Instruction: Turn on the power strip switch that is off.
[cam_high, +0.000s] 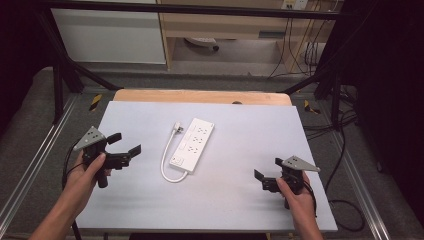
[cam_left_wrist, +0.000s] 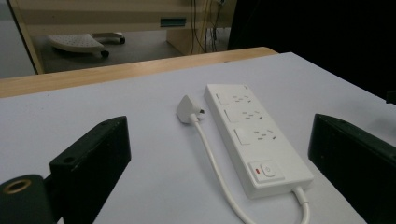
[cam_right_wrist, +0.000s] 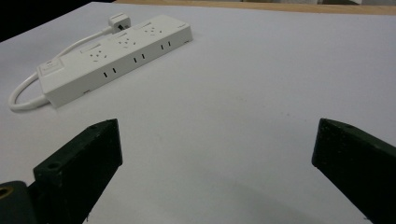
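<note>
Flanking power strip (cam_high: 192, 145) mid-table: left gripper (cam_high: 125, 144) and right gripper (cam_high: 268, 173), both wide, bare table (cam_high: 240, 135) between.

Right hand-held gripper (cam_right_wrist: 217, 163): two black jaws rise from bottom corners, spread wide, nothing between them, above bare white table (cam_right_wrist: 261, 84). White power strip (cam_right_wrist: 116, 56) lies flat at upper left, well apart from jaws. Its cord (cam_right_wrist: 23, 93) loops off near end; plug (cam_right_wrist: 117, 21) rests just beside far end.
</note>
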